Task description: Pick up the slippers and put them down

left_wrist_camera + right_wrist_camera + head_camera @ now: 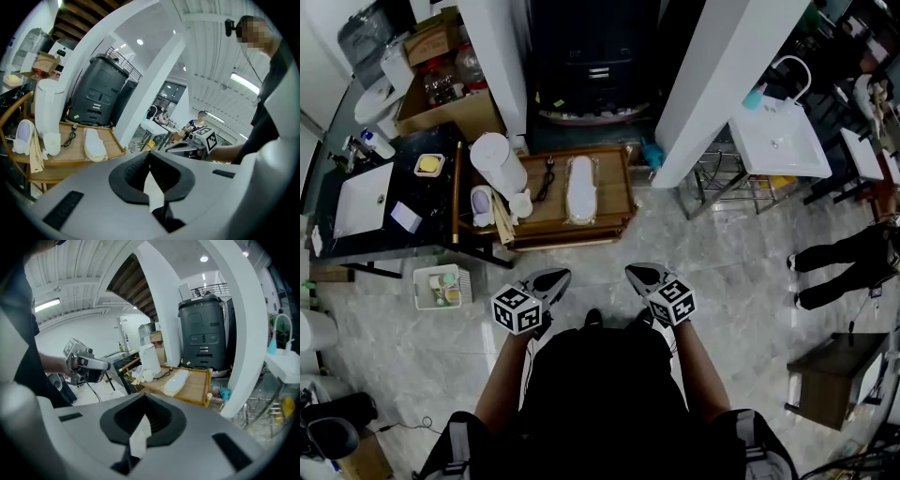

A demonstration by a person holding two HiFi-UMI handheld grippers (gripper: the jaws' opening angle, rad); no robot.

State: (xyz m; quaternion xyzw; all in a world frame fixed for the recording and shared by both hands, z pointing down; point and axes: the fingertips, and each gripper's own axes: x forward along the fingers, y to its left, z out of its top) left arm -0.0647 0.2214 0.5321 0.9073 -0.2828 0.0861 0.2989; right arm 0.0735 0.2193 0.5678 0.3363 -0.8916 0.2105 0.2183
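A: While the slipper [580,187] is laid ahead of both tongs, well apart from them, how should it be picked up?

B: The left tongs [553,278] and right tongs [637,274] are shut tight, and nothing is held. They should be opened wide first, then moved forward and down.

A: How is the slipper seen?

B: Pale, long and flat, laid on the wooden table [614,178]. A white jug [497,161] is seen further left.

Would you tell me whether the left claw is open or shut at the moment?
Shut: the left claw shows its jaws meeting at the tips in its own view, with nothing held between them.
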